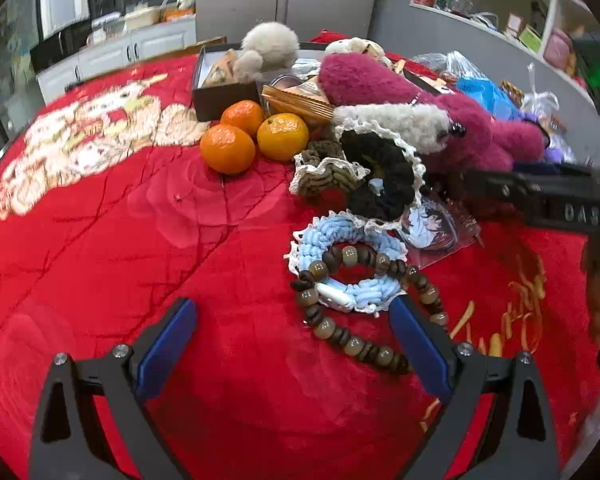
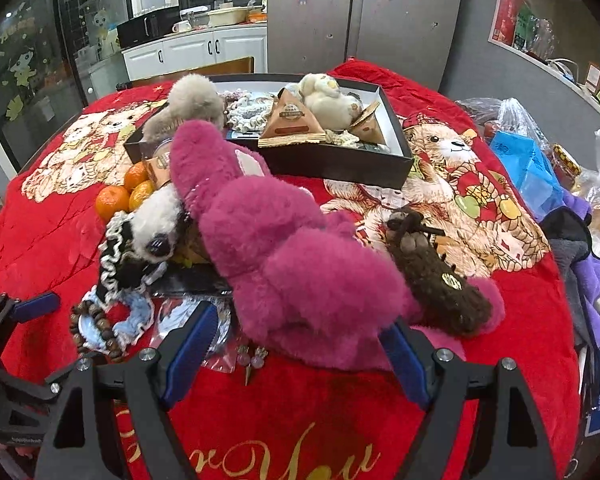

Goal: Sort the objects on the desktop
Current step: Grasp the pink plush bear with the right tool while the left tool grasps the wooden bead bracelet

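Kitchen backdrop, red plush blanket [image 1: 120, 240] over table. Step, by my read: approach, nothing picked yet. Your left gripper [image 1: 292, 336] jaws wide, empty; brown wooden bead bracelet [image 1: 352, 308] on blue crochet scrunchie [image 1: 348, 256], lower right of centre. Your right gripper [image 2: 296, 356] wide, empty, straddling magenta plush toy [image 2: 284, 248] at frame centre. Next: centre on one item, close, carry to black cardboard box [image 2: 340, 168], upper centre.

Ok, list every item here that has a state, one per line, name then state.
left gripper: open, nothing between the jaws
right gripper: open, jaws on either side of the pink plush toy's lower end
pink plush toy: lying across the pile
dark box: lidless, filled with small items
bead bracelet: looped over the blue crochet scrunchie
three oranges: whole, unpeeled, clustered together
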`<state>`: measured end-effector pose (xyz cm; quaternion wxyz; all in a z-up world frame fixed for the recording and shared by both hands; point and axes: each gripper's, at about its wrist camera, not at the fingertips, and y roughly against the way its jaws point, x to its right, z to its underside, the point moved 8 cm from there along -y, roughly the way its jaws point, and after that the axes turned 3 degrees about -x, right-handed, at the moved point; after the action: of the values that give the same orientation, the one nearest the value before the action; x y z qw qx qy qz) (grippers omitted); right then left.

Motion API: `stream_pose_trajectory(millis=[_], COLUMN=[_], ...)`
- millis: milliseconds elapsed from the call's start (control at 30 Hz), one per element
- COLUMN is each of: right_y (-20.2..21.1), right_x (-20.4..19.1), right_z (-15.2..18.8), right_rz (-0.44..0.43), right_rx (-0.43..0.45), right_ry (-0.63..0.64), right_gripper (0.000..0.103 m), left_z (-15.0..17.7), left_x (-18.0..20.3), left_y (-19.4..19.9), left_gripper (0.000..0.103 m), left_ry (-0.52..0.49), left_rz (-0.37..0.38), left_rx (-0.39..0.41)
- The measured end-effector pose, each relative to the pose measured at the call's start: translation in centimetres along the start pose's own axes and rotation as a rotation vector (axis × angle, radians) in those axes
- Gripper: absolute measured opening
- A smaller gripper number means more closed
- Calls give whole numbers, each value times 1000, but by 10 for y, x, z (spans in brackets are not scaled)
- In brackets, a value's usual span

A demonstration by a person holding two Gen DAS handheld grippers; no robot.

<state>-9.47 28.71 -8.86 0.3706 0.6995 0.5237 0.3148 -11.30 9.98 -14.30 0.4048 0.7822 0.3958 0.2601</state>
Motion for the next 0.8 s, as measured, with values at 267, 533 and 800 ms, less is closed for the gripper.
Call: stream_pose_trajectory(millis=[267, 533, 800], right_y=[-25, -33, -23], right_x=[-1, -5, 3], right_z=[-2, -5, -6], right_rz=[-12, 21, -6], right_rx=[-24, -3, 32], right_ry=[-14, 3, -77], right_gripper=[83, 54, 42], left_z=[-1, -2, -1], left_x=[1, -5, -9], left_y=[-1, 5, 13], left_gripper=[98, 53, 10], left_ry=[-7, 1, 29], left_rz=[12, -60, -26], left_rx=[7, 38, 62])
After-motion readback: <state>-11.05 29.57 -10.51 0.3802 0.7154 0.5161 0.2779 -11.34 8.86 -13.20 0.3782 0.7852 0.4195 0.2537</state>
